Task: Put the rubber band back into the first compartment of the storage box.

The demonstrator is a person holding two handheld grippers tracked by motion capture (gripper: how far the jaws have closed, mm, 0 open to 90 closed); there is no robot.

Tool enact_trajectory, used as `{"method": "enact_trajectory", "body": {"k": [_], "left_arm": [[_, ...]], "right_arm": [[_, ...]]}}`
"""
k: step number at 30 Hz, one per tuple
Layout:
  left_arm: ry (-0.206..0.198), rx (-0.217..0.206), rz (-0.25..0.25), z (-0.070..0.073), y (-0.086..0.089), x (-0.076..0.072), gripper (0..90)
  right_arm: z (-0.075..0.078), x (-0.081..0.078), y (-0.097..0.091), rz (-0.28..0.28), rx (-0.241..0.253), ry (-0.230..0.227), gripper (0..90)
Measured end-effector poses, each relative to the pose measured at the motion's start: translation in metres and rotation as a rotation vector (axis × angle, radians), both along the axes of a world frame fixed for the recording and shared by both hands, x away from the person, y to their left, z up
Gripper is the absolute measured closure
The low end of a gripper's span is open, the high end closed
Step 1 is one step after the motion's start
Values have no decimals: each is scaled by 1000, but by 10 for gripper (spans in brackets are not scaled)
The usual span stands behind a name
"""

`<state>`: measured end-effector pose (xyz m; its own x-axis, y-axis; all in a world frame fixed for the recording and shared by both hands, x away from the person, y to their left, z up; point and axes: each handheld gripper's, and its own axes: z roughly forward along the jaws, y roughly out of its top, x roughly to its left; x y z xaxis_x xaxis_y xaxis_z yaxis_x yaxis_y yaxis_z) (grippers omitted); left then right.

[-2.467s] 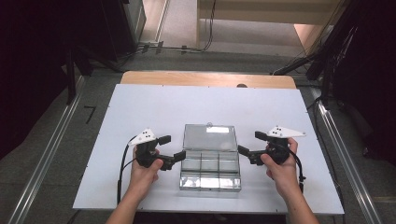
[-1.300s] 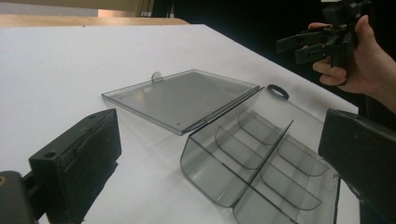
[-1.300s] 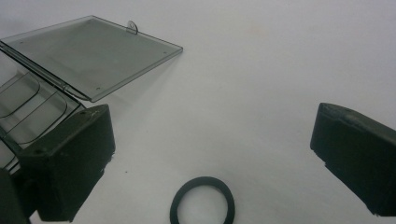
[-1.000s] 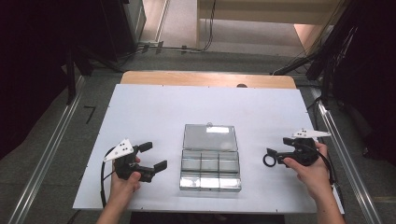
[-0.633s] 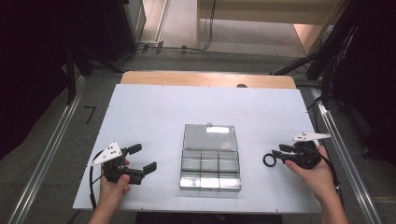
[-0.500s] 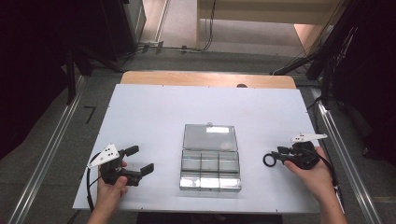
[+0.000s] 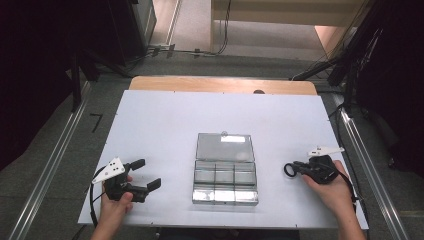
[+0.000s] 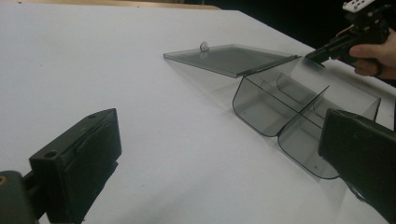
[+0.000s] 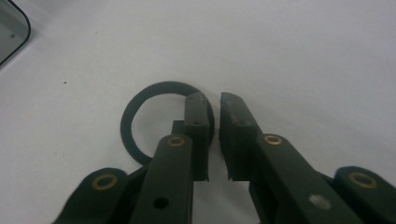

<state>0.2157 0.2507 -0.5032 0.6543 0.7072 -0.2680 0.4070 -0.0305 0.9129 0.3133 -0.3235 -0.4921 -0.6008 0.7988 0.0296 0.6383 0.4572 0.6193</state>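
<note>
A clear plastic compartment box lies in the middle of the white table, its lid folded back flat and its compartments looking empty. My right gripper rests to the right of the box, shut on the rim of a thin black ring. In the right gripper view the ring lies against the table with its right side pinched between the jaws of that gripper. My left gripper is at the table's front left, open and holding nothing. Past its wide-apart jaws, the left gripper looks at the box.
A wooden strip borders the table's far edge. Metal rails run along the floor on both sides. Cables and dark stands crowd the back right. In the left gripper view the other hand and its gripper show beyond the box.
Both grippers have drawn away from the box, left toward the front-left corner, right toward the right edge with the ring. In the last half second they barely moved.
</note>
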Motion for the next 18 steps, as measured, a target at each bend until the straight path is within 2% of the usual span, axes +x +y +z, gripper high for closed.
{"method": "enact_trajectory", "body": {"k": [6,10,13,18], "left_arm": [[-7,1,-2,-1,0,1,0],[-8,-3,-4,-2,-1,2,0],[-7,-22,0,-2,0,3,0],[-11,-20,-4,-2,-1,3,0]], "right_arm": [[-1,-4,5,1,-25,-27,862],[-3,-4,3,-7,11,-27,864],[-3,-3,1,-12,37,-17,864],[-2,-2,-1,-19,101,-6,864]]}}
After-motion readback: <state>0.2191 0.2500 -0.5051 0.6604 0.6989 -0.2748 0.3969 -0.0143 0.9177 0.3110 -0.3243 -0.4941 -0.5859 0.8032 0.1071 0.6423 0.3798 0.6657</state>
